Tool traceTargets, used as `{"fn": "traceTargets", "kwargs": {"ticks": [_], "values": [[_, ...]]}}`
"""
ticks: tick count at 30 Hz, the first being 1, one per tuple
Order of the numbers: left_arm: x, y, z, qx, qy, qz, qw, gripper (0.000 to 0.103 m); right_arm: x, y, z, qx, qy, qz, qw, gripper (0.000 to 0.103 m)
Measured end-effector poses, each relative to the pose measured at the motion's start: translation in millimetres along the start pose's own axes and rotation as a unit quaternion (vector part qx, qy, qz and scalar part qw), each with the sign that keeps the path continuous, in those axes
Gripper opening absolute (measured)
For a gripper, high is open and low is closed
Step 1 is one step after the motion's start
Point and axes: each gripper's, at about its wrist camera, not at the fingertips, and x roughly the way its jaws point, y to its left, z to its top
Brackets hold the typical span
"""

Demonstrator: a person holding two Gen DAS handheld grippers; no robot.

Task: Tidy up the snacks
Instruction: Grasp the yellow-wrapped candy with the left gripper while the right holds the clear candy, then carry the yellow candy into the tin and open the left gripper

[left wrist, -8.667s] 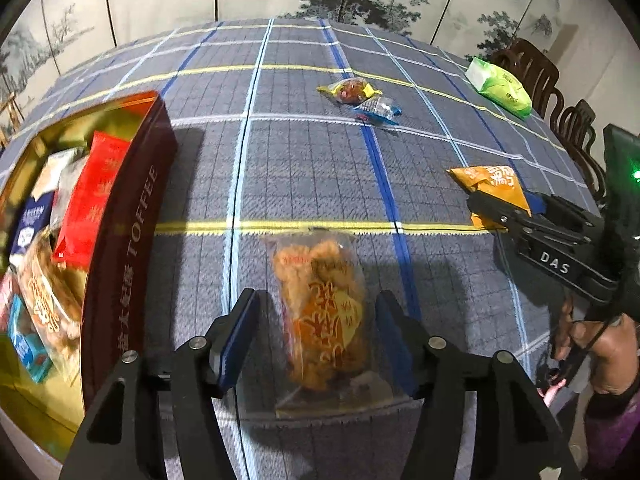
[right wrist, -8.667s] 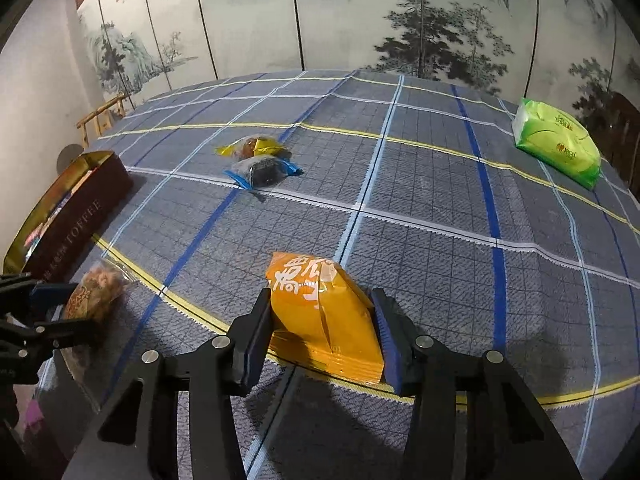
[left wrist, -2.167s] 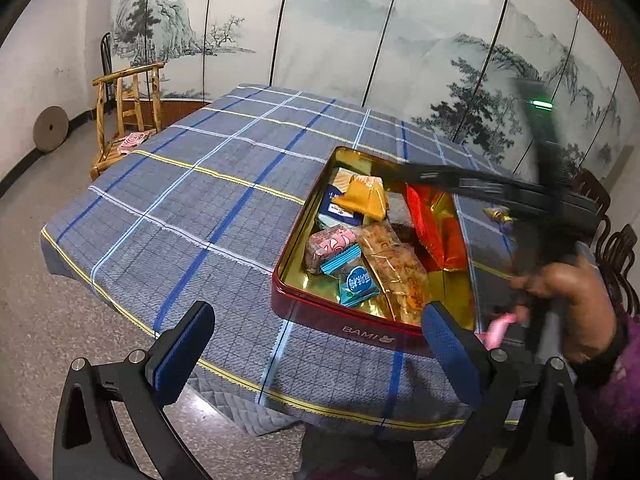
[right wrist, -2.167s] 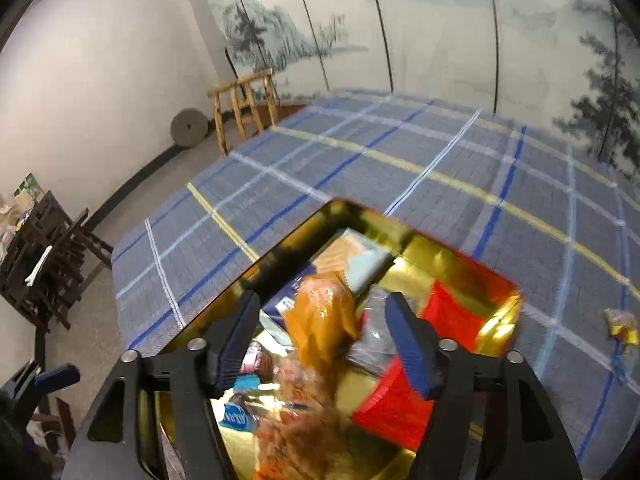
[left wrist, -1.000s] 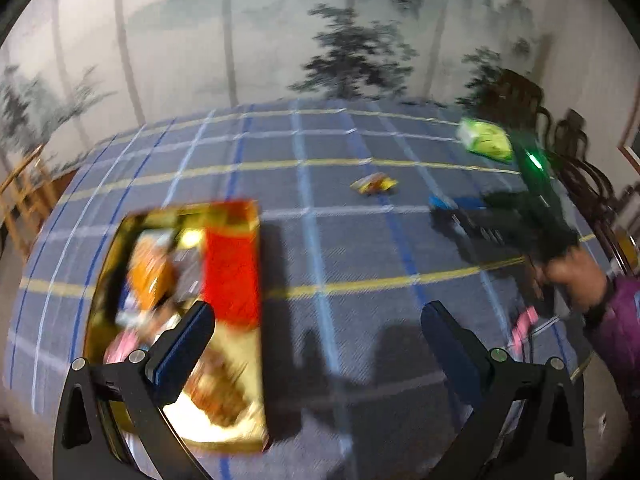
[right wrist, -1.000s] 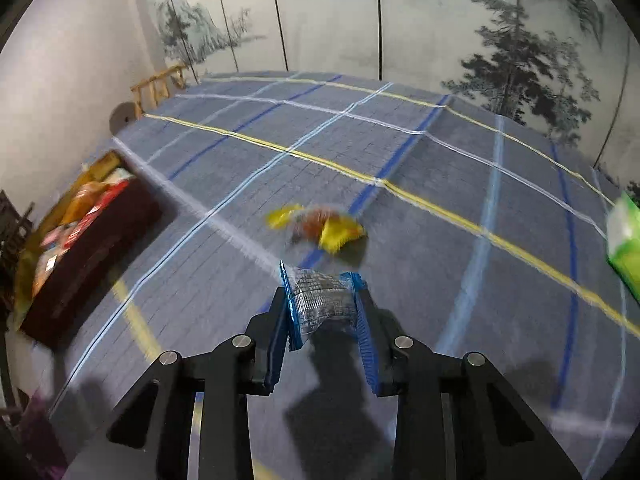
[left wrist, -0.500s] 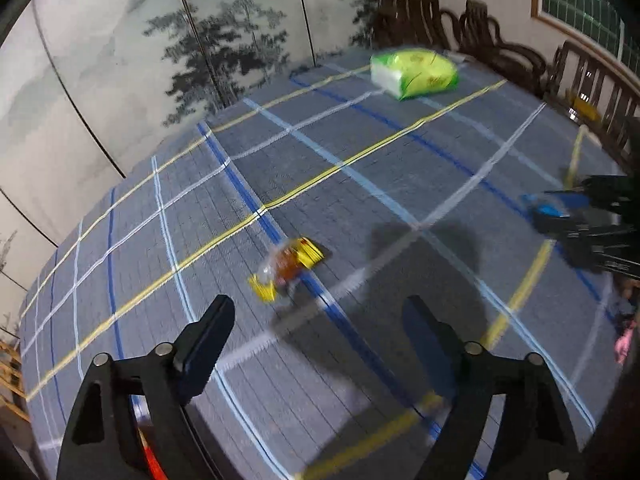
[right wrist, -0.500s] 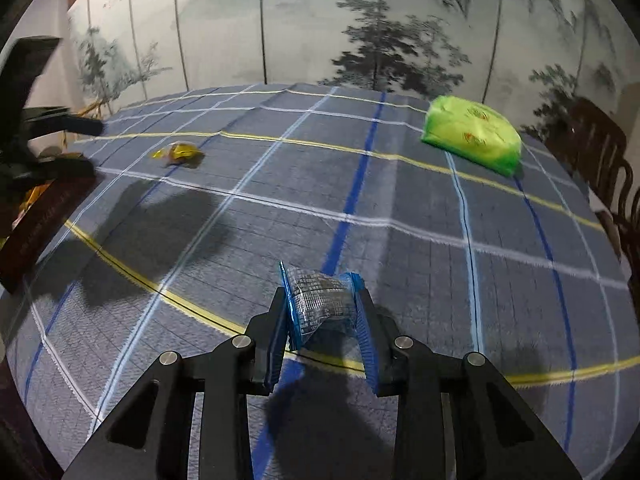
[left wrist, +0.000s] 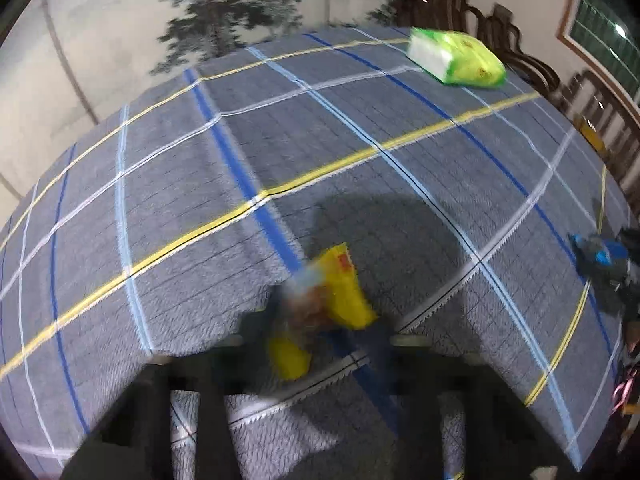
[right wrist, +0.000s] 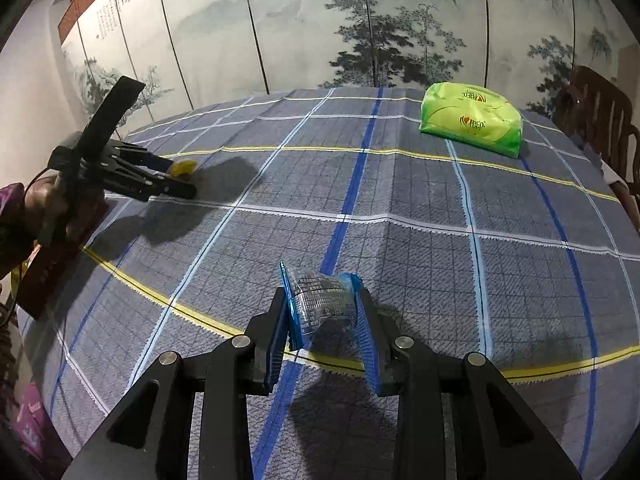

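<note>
Right gripper (right wrist: 325, 312) pinches blue-edged clear packet (right wrist: 322, 300), lifted off tablecloth (right wrist: 440, 216), probably for carrying to tin. Left gripper (left wrist: 320, 320) straddles yellow snack (left wrist: 336, 296); blurred, closure cannot be told.

The left tool (left wrist: 324, 320) has closed in around the yellow snack (left wrist: 328, 304).

The left wrist view is smeared with motion blur. At lower centre a yellow snack packet (left wrist: 328, 308) lies on the bench (left wrist: 200, 208), whose grey cloth is crossed by blue, white and yellow lines. The left gripper (left wrist: 324, 332) has a dark jaw on each side of the packet; whether they touch it cannot be told. A green tissue pack (left wrist: 460, 62) sits upper right, near dark wooden chairs (left wrist: 520, 64). The right gripper (left wrist: 600, 258) shows at the right edge, holding something blue.
</note>
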Motion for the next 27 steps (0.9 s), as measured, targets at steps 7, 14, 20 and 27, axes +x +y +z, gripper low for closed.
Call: {"fn": "traceTargets", "kwargs": {"ticks": [7, 14, 20, 27], "values": [[-48.4, -19.1, -57.3, -0.132, -0.031, -0.051, 0.9895, 0.023, 8.0, -0.4, 2.1, -0.001, 0.020, -0.004, 1.000, 0.035], [-115.1, -70.5, -132.4, -0.169, -0.071, -0.031, 0.9825, 0.023, 11.5, 1.6, 3.4, -0.004, 0.026, -0.013, 1.000, 0.035], [-159.1, -84.8, -171.0, -0.171, -0.099, 0.001, 0.9803, 0.023, 13.3, 8.8, 3.9, -0.020, 0.029, -0.032, 0.999, 0.036], [-191.2, -88.9, -194.5, -0.156, -0.124, 0.053, 0.9785, 0.023, 13.7, 12.4, 2.1, -0.029, 0.030, -0.044, 0.998, 0.036]]}}
